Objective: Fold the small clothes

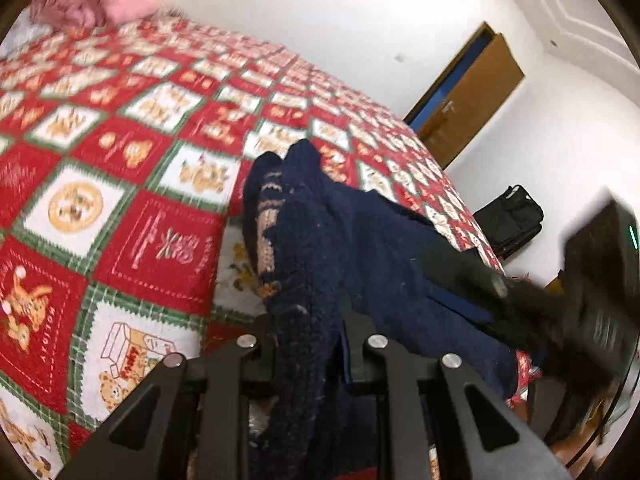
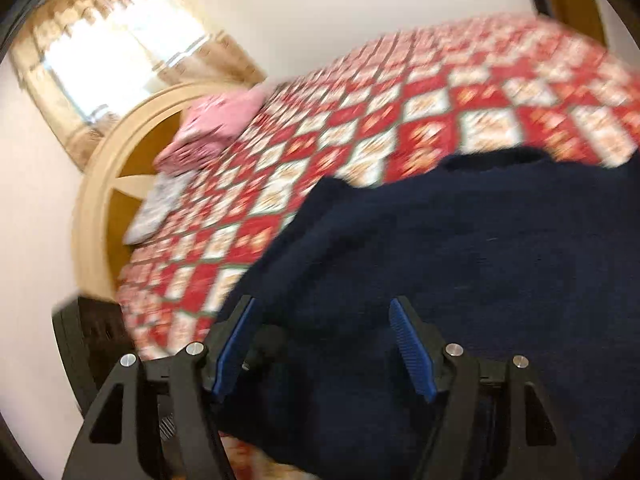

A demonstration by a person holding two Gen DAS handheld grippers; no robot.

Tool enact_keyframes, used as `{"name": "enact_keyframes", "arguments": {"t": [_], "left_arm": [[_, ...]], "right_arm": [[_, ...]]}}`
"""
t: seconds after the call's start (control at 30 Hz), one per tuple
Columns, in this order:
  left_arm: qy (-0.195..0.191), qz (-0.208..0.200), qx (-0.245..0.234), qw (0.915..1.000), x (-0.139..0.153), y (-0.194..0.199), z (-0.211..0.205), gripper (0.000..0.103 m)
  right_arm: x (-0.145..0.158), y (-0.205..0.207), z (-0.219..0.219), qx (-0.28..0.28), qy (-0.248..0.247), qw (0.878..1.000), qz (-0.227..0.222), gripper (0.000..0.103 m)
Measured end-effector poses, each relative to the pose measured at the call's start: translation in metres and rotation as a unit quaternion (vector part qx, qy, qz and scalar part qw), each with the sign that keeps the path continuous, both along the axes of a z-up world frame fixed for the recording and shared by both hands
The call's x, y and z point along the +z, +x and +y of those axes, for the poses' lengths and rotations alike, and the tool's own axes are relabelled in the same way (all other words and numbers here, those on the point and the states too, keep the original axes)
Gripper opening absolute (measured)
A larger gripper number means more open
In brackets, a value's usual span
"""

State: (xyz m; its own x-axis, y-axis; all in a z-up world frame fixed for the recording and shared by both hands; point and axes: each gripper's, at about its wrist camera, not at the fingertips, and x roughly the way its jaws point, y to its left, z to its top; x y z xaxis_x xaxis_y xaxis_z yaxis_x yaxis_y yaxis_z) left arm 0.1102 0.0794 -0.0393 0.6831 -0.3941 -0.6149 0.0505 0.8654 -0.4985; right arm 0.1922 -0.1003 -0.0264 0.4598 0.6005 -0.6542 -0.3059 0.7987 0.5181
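A navy knit sweater (image 1: 360,240) with a beige patterned band lies bunched on the red-and-white patchwork quilt (image 1: 120,160). My left gripper (image 1: 312,332) is shut on a fold of it, and the cloth rises between the fingers. In the right wrist view the sweater (image 2: 460,260) spreads wide and dark over the quilt (image 2: 360,128). My right gripper (image 2: 324,320) stands open just over it, its blue pads (image 2: 412,348) apart and pressing on nothing. That view is blurred. A blurred black tool body (image 1: 592,300) shows at the sweater's right edge in the left wrist view.
A pink pillow (image 2: 216,128) and a pale one lie at the head of the bed by the curved wooden headboard (image 2: 104,184). A curtained window (image 2: 120,52) is behind it. A brown door (image 1: 468,92) and a black bag (image 1: 512,216) stand past the bed's far side.
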Motion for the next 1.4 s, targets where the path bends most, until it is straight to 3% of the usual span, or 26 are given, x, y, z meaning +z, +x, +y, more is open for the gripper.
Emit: {"name": "enact_keyframes", "arguments": {"t": [0.13, 0.3, 0.4, 0.57, 0.7, 0.77, 0.8, 0.83, 0.97, 1.07, 1.27, 1.4], "left_arm": [[0.039, -0.025, -0.011, 0.9989, 0.008, -0.007, -0.02, 0.021], [0.068, -0.053, -0.012, 0.9962, 0.012, -0.014, -0.03, 0.021], [0.095, -0.071, -0.016, 0.9928, 0.014, -0.022, -0.038, 0.021], [0.168, -0.122, -0.039, 0.9775, 0.022, -0.039, -0.066, 0.018], [0.197, -0.152, -0.064, 0.9665, 0.024, -0.049, -0.086, 0.018], [0.203, -0.16, -0.075, 0.9631, 0.026, -0.053, -0.091, 0.017], [0.201, -0.162, -0.08, 0.9628, 0.026, -0.054, -0.091, 0.015], [0.192, -0.16, -0.086, 0.9644, 0.028, -0.055, -0.088, 0.015], [0.164, -0.141, -0.086, 0.9725, 0.028, -0.058, -0.067, 0.018], [0.161, -0.13, -0.072, 0.9757, 0.025, -0.063, -0.053, 0.036], [0.179, -0.1, -0.08, 0.9755, 0.01, -0.064, -0.058, 0.037], [0.185, -0.111, -0.086, 0.9725, 0.017, -0.073, -0.059, 0.037]], "right_arm": [[0.003, 0.029, 0.018, 0.034, 0.009, 0.998, 0.059, 0.069], [0.002, 0.046, 0.065, 0.098, -0.076, 0.989, 0.075, 0.07], [-0.004, 0.058, 0.087, 0.131, -0.127, 0.979, 0.093, 0.078], [-0.013, 0.07, 0.101, 0.175, -0.206, 0.954, 0.126, 0.078], [-0.016, 0.067, 0.106, 0.186, -0.273, 0.937, 0.112, 0.078], [-0.019, 0.063, 0.102, 0.189, -0.29, 0.933, 0.094, 0.069], [-0.02, 0.064, 0.097, 0.185, -0.295, 0.933, 0.092, 0.039], [-0.019, 0.067, 0.087, 0.175, -0.277, 0.94, 0.101, 0.032], [-0.008, 0.077, 0.043, 0.128, -0.185, 0.968, 0.115, 0.029], [-0.011, 0.074, 0.011, 0.1, -0.125, 0.98, 0.121, 0.029], [-0.022, 0.057, -0.01, 0.066, -0.089, 0.987, 0.119, 0.028], [-0.021, 0.056, -0.012, 0.054, -0.091, 0.988, 0.114, 0.028]]}}
